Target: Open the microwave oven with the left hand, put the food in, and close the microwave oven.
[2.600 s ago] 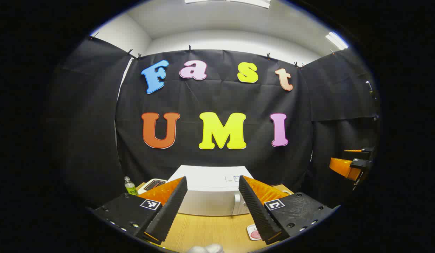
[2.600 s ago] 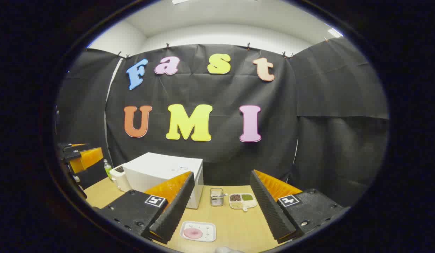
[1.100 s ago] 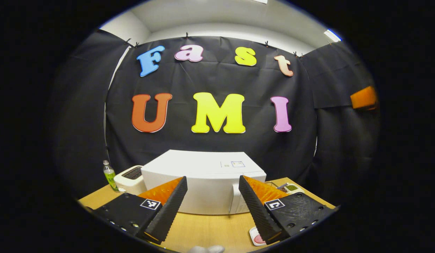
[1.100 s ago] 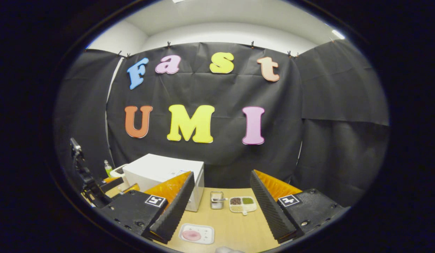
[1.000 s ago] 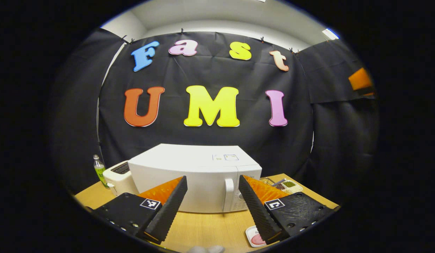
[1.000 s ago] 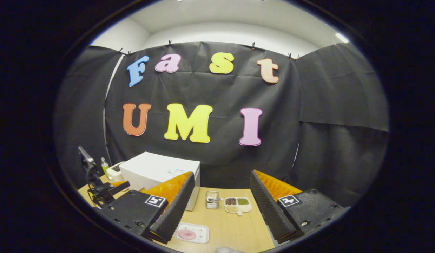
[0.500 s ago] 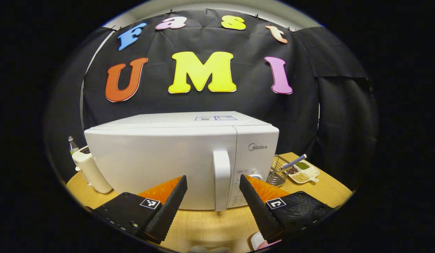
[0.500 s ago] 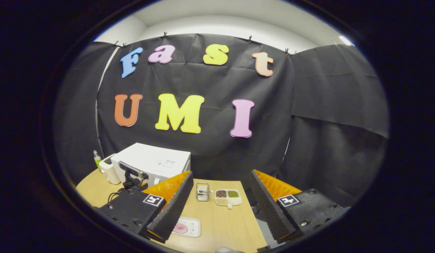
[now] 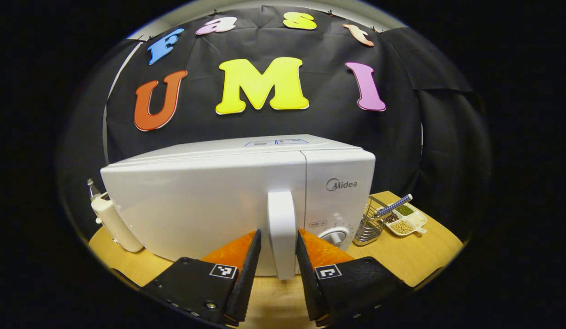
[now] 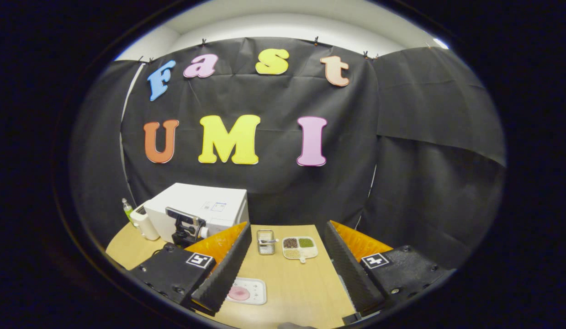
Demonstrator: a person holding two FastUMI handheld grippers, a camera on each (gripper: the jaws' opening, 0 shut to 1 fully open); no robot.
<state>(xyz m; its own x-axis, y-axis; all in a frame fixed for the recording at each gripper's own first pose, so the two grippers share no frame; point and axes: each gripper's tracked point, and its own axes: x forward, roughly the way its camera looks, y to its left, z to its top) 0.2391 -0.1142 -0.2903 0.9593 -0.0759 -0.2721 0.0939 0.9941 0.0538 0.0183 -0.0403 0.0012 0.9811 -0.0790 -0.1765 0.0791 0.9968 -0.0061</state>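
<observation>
Between the left gripper's narrowed fingers stands the microwave oven's upright door handle; whether they press it is hard to tell. Its door is closed; the front carries a brand mark right of the handle. Ahead of the right gripper, spread wide and empty, bare table lies open; its left finger cuts off the food tray.

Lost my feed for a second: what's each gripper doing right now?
Left gripper: around the microwave door handle, contact unclear.
Right gripper: open, empty.
</observation>
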